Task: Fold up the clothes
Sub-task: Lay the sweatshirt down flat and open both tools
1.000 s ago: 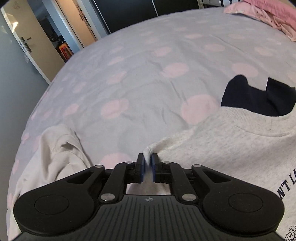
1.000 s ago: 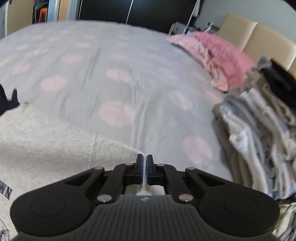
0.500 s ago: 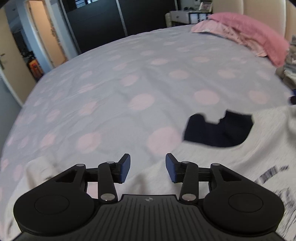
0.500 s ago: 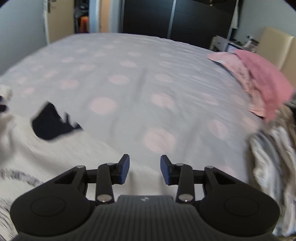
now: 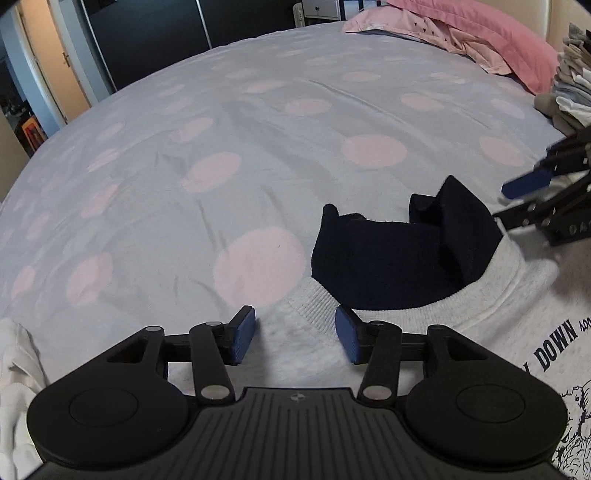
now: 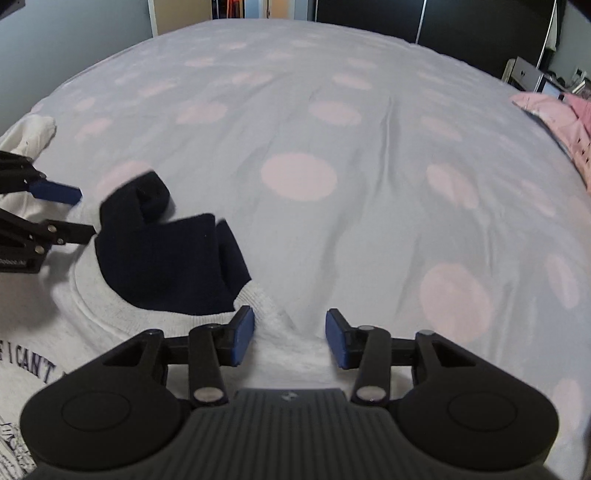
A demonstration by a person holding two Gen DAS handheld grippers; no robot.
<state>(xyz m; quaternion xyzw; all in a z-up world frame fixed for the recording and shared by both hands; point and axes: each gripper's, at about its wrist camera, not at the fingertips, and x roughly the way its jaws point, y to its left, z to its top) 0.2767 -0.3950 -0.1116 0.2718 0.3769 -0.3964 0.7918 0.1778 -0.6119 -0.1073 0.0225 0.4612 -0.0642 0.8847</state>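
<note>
Both tongs stood wide and held nothing. The left tongs (image 5: 295, 338) hovered over the left shoulder of the grey sweatshirt (image 5: 498, 317), which lay flat and face up on the bed (image 5: 258, 129), its ribbed collar (image 5: 314, 299) just ahead, between the blue pads. The right tongs (image 6: 290, 338) hung likewise over the right shoulder, the far end of the collar (image 6: 255, 291) by the inner pad and the shoulder cloth under the gap.

The step in hand looked like taking a fresh grip on the two shoulders to start a fold. To do it well, each pair of tongs should come down on the shoulder seam just outside the collar, bite both layers at matching spots, and lift evenly, so that the printed front (image 5: 554, 354) does not skew or wrinkle.

Just beyond the collar, between the two tongs, a dark navy garment (image 5: 388, 258) lay partly inside the neck opening; it might drag along if the cloth were pulled toward it. To the near left of the left tongs lay a white garment (image 5: 14, 369). Far right of them were a stack of clothes (image 5: 569, 99) and pink bedding (image 5: 480, 33).
</note>
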